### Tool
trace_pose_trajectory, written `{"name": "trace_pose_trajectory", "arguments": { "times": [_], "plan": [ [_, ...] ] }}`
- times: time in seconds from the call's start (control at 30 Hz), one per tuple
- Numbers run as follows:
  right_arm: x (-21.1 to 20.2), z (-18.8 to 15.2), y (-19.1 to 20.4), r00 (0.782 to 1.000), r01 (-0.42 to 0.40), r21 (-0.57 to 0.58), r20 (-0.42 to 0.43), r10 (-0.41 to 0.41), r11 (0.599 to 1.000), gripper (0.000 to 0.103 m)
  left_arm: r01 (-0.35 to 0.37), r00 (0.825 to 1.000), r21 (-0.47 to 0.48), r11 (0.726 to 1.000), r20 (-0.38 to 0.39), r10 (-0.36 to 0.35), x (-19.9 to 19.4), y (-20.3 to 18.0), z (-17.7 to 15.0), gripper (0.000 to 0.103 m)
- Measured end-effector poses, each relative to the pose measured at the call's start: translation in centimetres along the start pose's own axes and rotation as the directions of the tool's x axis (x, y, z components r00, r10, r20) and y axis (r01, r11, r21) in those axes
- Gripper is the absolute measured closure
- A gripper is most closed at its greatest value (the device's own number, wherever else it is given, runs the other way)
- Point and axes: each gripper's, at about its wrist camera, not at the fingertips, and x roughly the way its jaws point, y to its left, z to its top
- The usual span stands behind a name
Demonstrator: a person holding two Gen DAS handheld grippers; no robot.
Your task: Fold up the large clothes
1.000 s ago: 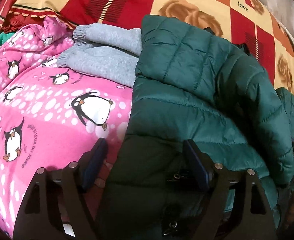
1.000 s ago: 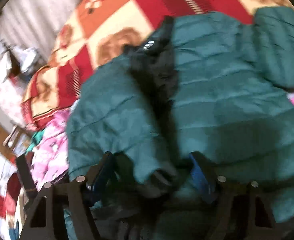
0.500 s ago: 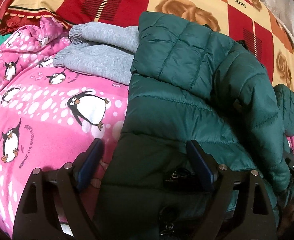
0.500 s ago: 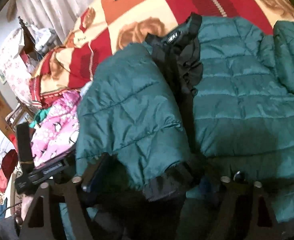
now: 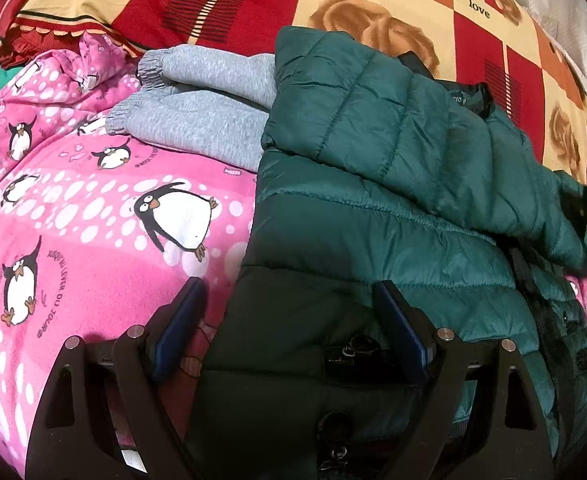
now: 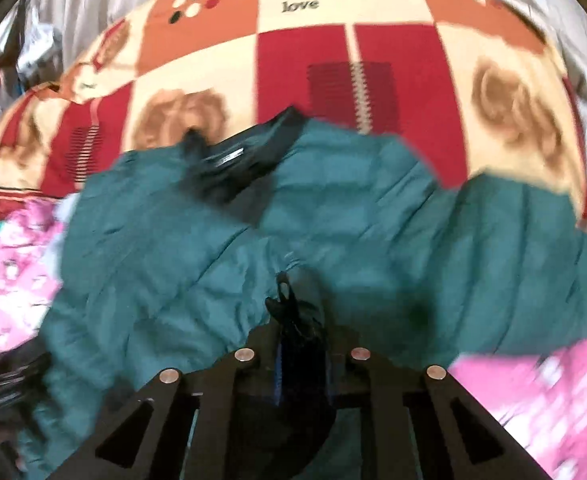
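Green quilted puffer jacket (image 5: 373, 216): light, puffy, slippery shell, springs back. Right gripper (image 6: 301, 356) pinches black sleeve cuff (image 6: 293, 320); left gripper (image 5: 289, 312) wide, straddling hem at 6 o'clock. Grip hem, cuffs.

Left gripper (image 5: 289, 312) jaws wide apart, straddling the dark hem of the green puffer jacket (image 5: 393, 184). Jacket lies on the pink penguin blanket (image 5: 73, 208), overlapping grey sweatpants (image 5: 197, 112). Red-and-cream rose blanket (image 5: 333, 4) lies behind.

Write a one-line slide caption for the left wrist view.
Left gripper open astride the hem of a green puffer jacket on a pink penguin blanket, grey sweatpants behind.
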Motion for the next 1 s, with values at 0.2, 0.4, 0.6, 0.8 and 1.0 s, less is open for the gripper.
{"name": "trace_pose_trajectory", "arguments": {
  "times": [0.2, 0.4, 0.6, 0.8, 1.0],
  "plan": [
    [4.1, 3.7, -2.8, 0.991, 0.132, -0.142, 0.017, -0.131, 0.981, 0.092, 0.005, 1.0, -0.003, 1.0, 0.008, -0.005, 0.0, 0.0, 0.0, 0.017],
    [10.1, 3.8, -5.1, 0.994, -0.02, -0.101, -0.108, 0.009, 0.995, 0.092, 0.005, 1.0, -0.004, 1.0, 0.018, -0.005, 0.0, 0.1, 0.0, 0.017],
    [8.8, 3.7, -7.8, 0.995, -0.077, 0.015, -0.066, 0.078, 0.997, 0.058, 0.003, 1.0, -0.002, 1.0, 0.017, -0.003, 0.0, 0.1, 0.0, 0.017],
    [3.4, 3.5, -11.3, 0.986, -0.155, 0.153, 0.08, 0.144, 0.976, 0.055, 0.003, 1.0, -0.002, 1.0, 0.017, -0.003, 0.0, 0.1, 0.1, 0.017],
    [2.3, 1.0, -5.0, 0.946, -0.323, 0.102, 0.002, 0.324, 0.941, 0.056, 0.004, 1.0, -0.002, 1.0, 0.017, -0.004, -0.1, 0.0, 0.1, 0.017]
  ]
}}
